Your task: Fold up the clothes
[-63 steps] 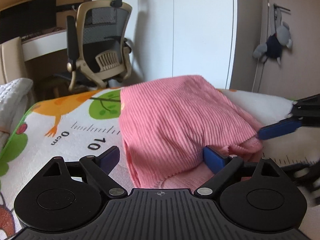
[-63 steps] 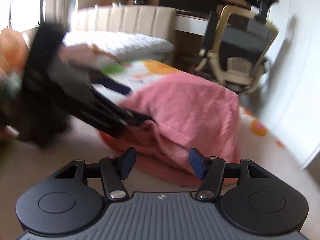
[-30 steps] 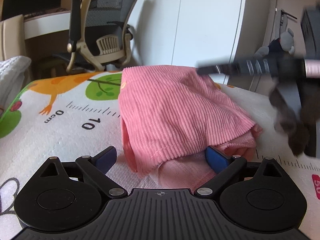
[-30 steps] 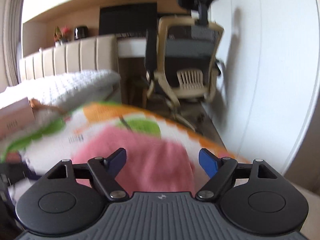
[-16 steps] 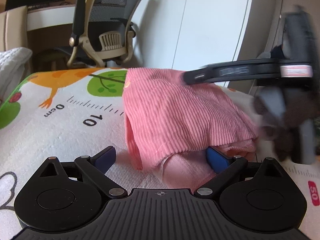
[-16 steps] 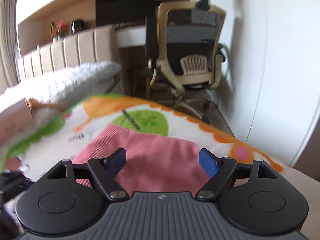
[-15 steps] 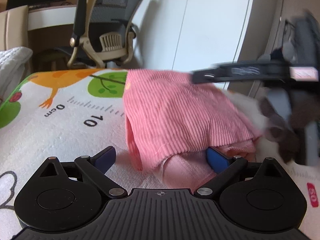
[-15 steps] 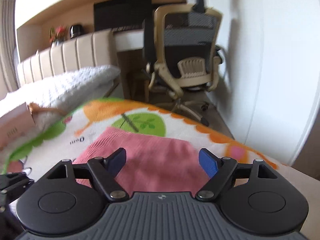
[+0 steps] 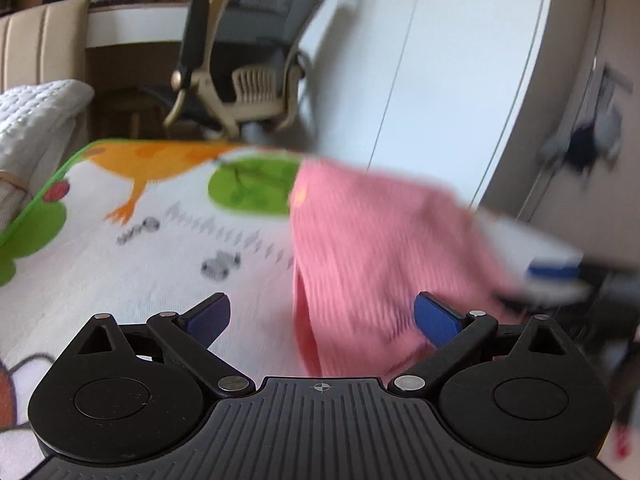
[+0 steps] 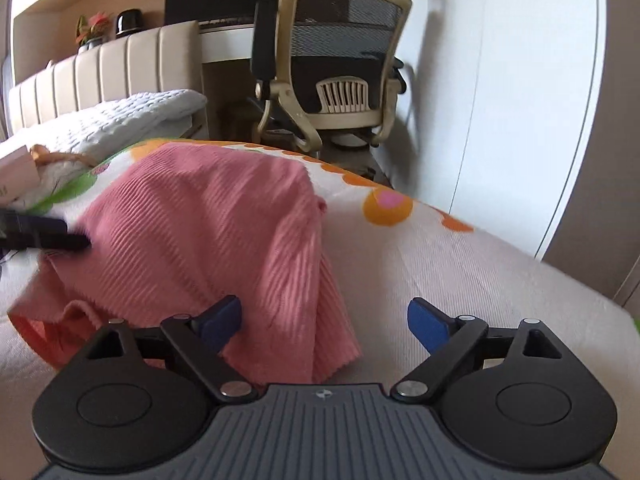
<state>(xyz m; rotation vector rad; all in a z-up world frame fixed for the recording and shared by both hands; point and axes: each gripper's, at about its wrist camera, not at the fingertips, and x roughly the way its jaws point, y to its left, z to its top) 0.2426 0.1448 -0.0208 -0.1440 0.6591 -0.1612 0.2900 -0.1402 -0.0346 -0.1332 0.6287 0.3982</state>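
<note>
So my right tool [image 10: 324, 320] just swung round from the far edge to the near side of the pink corduroy garment [image 10: 208, 240], jaws wide, holding nothing. Left tool [image 9: 322, 316] is wide open too, view blurry. Garment's bunched mid-frame on the cartoon blanket [image 10: 460, 264], fold unfinished. No containers that I can see.

Nothing could be read with certainty. The white cartoon-printed play mat [image 9: 120, 264] carried ruler-style tick marks and dark numerals, but motion blur smeared them beyond reading. The pale pink cardboard box [image 10: 14, 178] bore small, illegible lettering.
</note>
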